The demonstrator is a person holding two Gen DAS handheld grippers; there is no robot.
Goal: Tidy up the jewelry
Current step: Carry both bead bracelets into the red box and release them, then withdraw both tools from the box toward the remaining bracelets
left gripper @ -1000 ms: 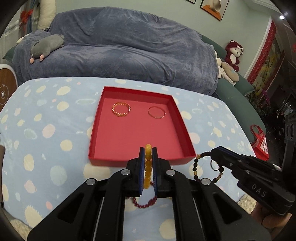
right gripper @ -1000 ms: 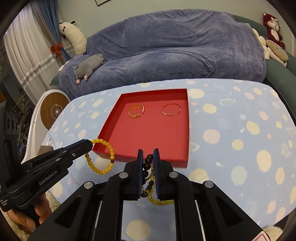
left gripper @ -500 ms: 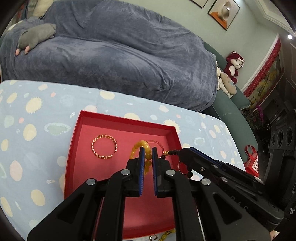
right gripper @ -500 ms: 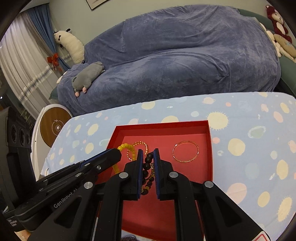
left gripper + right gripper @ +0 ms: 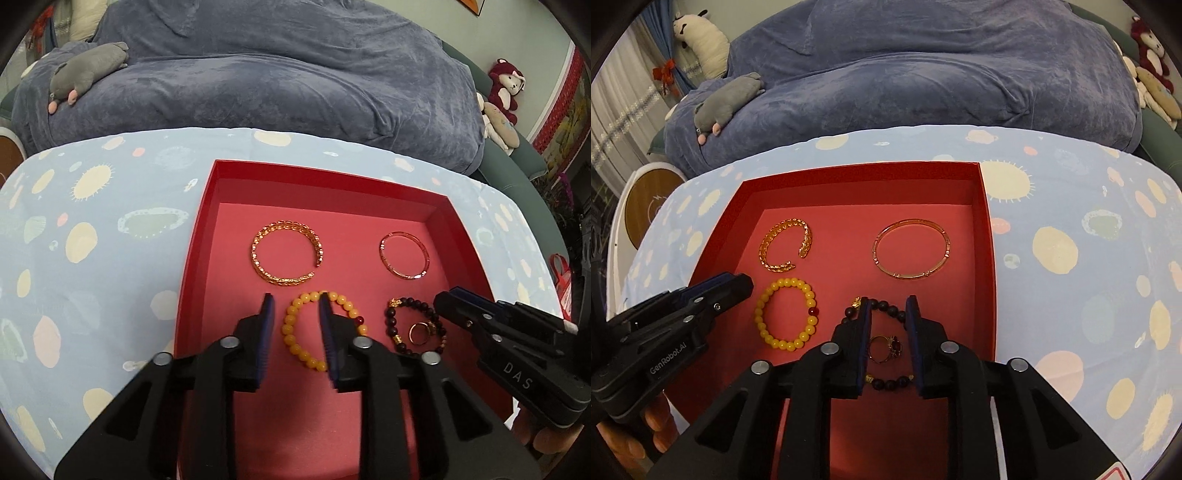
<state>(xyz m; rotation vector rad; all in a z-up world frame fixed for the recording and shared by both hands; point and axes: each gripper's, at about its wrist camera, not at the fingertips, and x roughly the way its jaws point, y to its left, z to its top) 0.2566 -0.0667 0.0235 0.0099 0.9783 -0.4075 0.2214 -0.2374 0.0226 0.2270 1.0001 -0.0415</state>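
1. My left gripper hangs with its jaws apart; the yellow bead bracelet lies loose in the red tray.
2. My right gripper likewise gapes over the dark bead bracelet and ring.
3. Placing step looks done; next, lift both clear without snagging beads.

The tray is showing bright red walls and a softer pinkish-red floor. On it, a yellow bead bracelet is carrying one dark red bead, and a dark, near-black bead bracelet is carrying gold accents — a gold ring with a dark red stone is lying inside its loop. Farther off, a gold woven cuff and a thin rose-gold bangle are gleaming. The tablecloth is wearing pale blue with cream, pink and green spots.
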